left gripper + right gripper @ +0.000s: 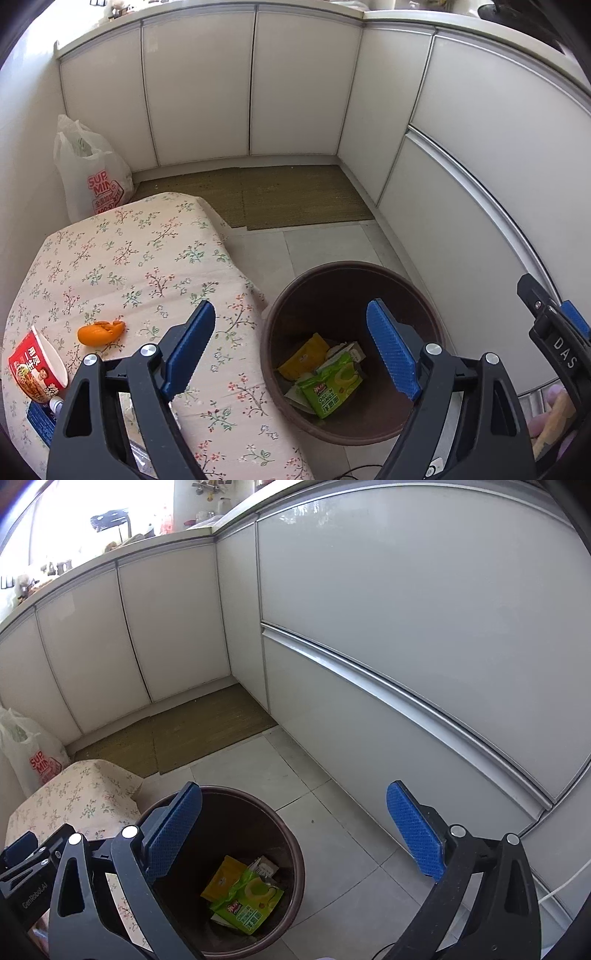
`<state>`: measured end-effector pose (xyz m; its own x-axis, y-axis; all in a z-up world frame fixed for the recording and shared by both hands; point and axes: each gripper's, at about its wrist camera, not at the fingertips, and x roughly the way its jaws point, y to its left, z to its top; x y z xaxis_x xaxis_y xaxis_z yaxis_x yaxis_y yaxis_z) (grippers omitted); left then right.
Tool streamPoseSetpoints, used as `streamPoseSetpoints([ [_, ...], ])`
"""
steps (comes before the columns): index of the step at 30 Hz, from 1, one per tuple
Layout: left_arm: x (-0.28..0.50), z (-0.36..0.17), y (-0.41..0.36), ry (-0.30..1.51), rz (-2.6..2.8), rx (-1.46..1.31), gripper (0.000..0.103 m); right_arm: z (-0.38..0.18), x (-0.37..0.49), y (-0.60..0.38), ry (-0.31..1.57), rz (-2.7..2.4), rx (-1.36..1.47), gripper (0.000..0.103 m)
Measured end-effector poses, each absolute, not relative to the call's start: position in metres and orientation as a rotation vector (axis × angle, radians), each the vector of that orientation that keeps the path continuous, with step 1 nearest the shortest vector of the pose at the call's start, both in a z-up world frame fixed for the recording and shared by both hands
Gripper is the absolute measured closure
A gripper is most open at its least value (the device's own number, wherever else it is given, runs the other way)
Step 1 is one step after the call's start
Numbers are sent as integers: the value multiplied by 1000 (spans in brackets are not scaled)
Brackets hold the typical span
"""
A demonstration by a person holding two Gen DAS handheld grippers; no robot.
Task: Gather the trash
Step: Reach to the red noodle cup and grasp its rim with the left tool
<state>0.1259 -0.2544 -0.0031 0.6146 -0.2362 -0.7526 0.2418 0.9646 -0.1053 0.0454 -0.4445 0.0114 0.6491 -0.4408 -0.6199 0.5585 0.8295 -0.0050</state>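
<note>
I am holding my left tongs point(291, 347) with their blue pads spread wide apart and nothing between them, hanging over the gap between the counter's right edge and the brown trash bin point(432, 295) that is standing on the tiled floor point(325, 243) just beside it. My right tongs point(295, 830) are likewise gaping apart and gripping nothing, their left pad sitting over the bin's near rim and their right pad over bare floor by the white cabinets point(406, 602). Inside the bin I am seeing a green onion-rings packet point(330, 386) lying on top, a yellow packet point(303, 356) tucked partly under it on the left, and a pale carton point(351, 349) poking out behind. The counter point(129, 258), draped in a flowered cloth, is carrying trash along its near left side: an orange peel point(99, 332) is lying by itself a little in from the edge, a red instant-noodle cup point(37, 365) is tipped on its side at the near left corner, and a blue box point(40, 421) is lying just below the cup, partly hidden by my left tongs. A white shopping bag point(88, 170) is standing on the floor behind the counter's far left corner, against the wall, and a woven mat point(295, 195) is lying along the foot of the far cabinets.
</note>
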Motion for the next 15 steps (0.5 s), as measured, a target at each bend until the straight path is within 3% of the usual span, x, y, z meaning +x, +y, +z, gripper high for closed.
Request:
streamPoseSetpoints([
  [15, 134, -23, -126, 905, -76, -109, 21, 6, 81, -346, 690, -403, 15, 7],
])
